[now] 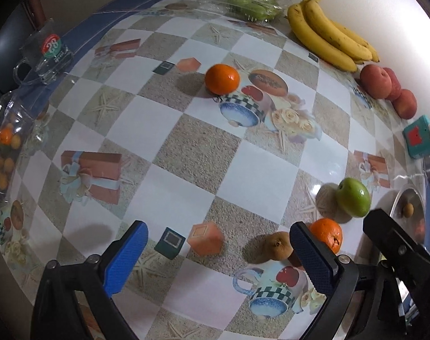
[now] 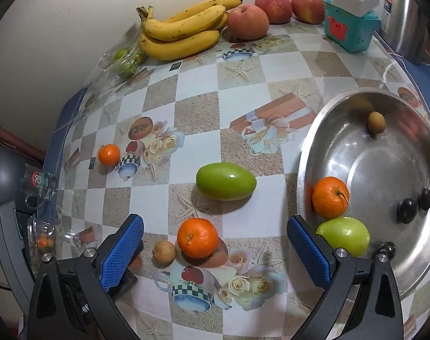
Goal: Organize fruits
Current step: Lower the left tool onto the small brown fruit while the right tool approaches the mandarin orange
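Note:
In the right wrist view an orange (image 2: 197,237) lies on the checked tablecloth between and just ahead of my open right gripper (image 2: 215,252). A small brown fruit (image 2: 164,252) lies to its left and a green mango (image 2: 226,180) further ahead. A steel bowl (image 2: 305,155) on the right holds an orange (image 2: 330,197), a green fruit (image 2: 345,235), a small brown fruit (image 2: 376,122) and two dark plums (image 2: 407,210). My left gripper (image 1: 219,255) is open and empty. Its right finger partly hides the near orange (image 1: 326,233) and brown fruit (image 1: 277,246). Another orange (image 1: 222,79) sits far ahead.
Bananas (image 2: 181,34), three peaches (image 2: 248,21) and a bag of green fruits (image 2: 127,59) line the wall. A teal box (image 2: 348,28) and steel pot (image 2: 407,14) stand at the back right. A glass mug (image 1: 45,53) and a glass container (image 1: 5,153) sit at the left edge.

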The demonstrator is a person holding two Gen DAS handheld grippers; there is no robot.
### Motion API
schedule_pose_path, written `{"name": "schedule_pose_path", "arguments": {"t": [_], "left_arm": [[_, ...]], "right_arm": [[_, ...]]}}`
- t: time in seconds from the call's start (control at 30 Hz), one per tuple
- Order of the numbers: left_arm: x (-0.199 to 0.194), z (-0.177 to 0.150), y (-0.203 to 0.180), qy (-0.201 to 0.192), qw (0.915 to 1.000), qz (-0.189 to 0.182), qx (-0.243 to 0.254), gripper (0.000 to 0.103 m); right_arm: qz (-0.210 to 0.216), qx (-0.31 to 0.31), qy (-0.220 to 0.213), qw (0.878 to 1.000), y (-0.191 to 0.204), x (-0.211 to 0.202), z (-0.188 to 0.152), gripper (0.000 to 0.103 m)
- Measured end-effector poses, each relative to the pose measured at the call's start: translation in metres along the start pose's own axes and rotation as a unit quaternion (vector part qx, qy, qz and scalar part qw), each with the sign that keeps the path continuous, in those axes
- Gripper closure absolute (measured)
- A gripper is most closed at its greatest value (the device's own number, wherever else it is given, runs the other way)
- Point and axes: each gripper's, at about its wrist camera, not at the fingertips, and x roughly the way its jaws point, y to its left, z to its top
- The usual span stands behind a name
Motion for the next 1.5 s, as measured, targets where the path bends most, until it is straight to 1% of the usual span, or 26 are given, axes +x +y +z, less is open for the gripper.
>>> {"name": "schedule_pose_path", "arguments": {"t": [0.1, 0.13, 0.27, 0.33, 0.4, 0.5, 0.57, 0.6, 0.67, 0.7, 0.73, 0.77, 0.9, 1.07, 1.2, 1.3, 1.37, 1.5], "left_arm": [[0.001, -0.001, -0.004, 0.007, 0.9999, -0.014, 0.004, 0.007], [0.001, -0.001, -0.006, 0.009, 0.9997, -0.02, 0.009, 0.011], [0.001, -0.004, -0.017, 0.016, 0.9987, -0.04, 0.029, 0.018], [0.002, -0.005, -0.023, 0.019, 0.9981, -0.046, 0.037, 0.03], [0.003, -0.006, -0.026, 0.023, 0.9975, -0.051, 0.043, 0.035], [0.006, -0.006, -0.03, 0.03, 0.9967, -0.059, 0.047, 0.041], [0.008, -0.006, -0.033, 0.037, 0.9956, -0.071, 0.049, 0.049], [0.009, -0.006, -0.034, 0.039, 0.9953, -0.073, 0.051, 0.053], [0.012, -0.006, -0.037, 0.041, 0.995, -0.074, 0.053, 0.055], [0.013, -0.006, -0.037, 0.043, 0.9948, -0.076, 0.053, 0.058], [0.014, -0.008, -0.039, 0.045, 0.9945, -0.079, 0.052, 0.062], [0.016, -0.008, -0.04, 0.048, 0.9941, -0.083, 0.051, 0.064], [0.02, -0.006, -0.042, 0.053, 0.9927, -0.095, 0.052, 0.074], [0.018, -0.006, -0.038, 0.052, 0.9924, -0.1, 0.049, 0.075], [0.011, -0.005, -0.023, 0.043, 0.9939, -0.097, 0.027, 0.075], [0.009, -0.001, -0.012, 0.031, 0.9962, -0.081, 0.007, 0.075], [0.007, 0.003, -0.004, 0.019, 0.9978, -0.064, -0.007, 0.075], [0.006, 0.01, 0.015, 0.006, 0.9978, -0.046, -0.047, 0.075]], "right_arm": [[0.002, 0.001, 0.001, 1.0, -0.001, 0.003, 0.001, 0.002], [0.002, 0.001, 0.002, 1.0, -0.001, 0.003, 0.001, 0.002], [0.005, -0.001, 0.005, 1.0, 0.0, 0.007, 0.001, 0.003], [0.01, -0.003, 0.006, 1.0, 0.001, 0.009, 0.001, 0.005], [0.01, -0.006, 0.009, 1.0, 0.003, 0.011, 0.0, 0.011], [0.013, -0.008, 0.017, 1.0, 0.004, 0.016, -0.001, 0.011], [0.016, -0.008, 0.024, 1.0, 0.004, 0.021, -0.002, 0.012], [0.017, -0.009, 0.028, 0.999, 0.004, 0.024, -0.003, 0.012], [0.018, -0.009, 0.032, 0.999, 0.005, 0.027, -0.003, 0.016], [0.019, -0.008, 0.034, 0.999, 0.005, 0.028, -0.003, 0.019], [0.022, -0.006, 0.036, 0.999, 0.004, 0.03, -0.004, 0.02], [0.024, -0.003, 0.038, 0.999, 0.003, 0.031, -0.004, 0.021], [0.025, 0.005, 0.042, 0.999, 0.0, 0.035, -0.004, 0.021], [0.027, 0.008, 0.042, 0.999, 0.0, 0.035, -0.004, 0.021], [0.027, 0.012, 0.038, 0.999, -0.002, 0.033, -0.004, 0.021], [0.023, 0.015, 0.038, 0.999, -0.005, 0.033, -0.004, 0.022], [0.02, 0.015, 0.039, 0.999, -0.005, 0.034, -0.004, 0.025], [0.015, 0.008, 0.041, 0.999, -0.002, 0.035, -0.004, 0.027]]}}
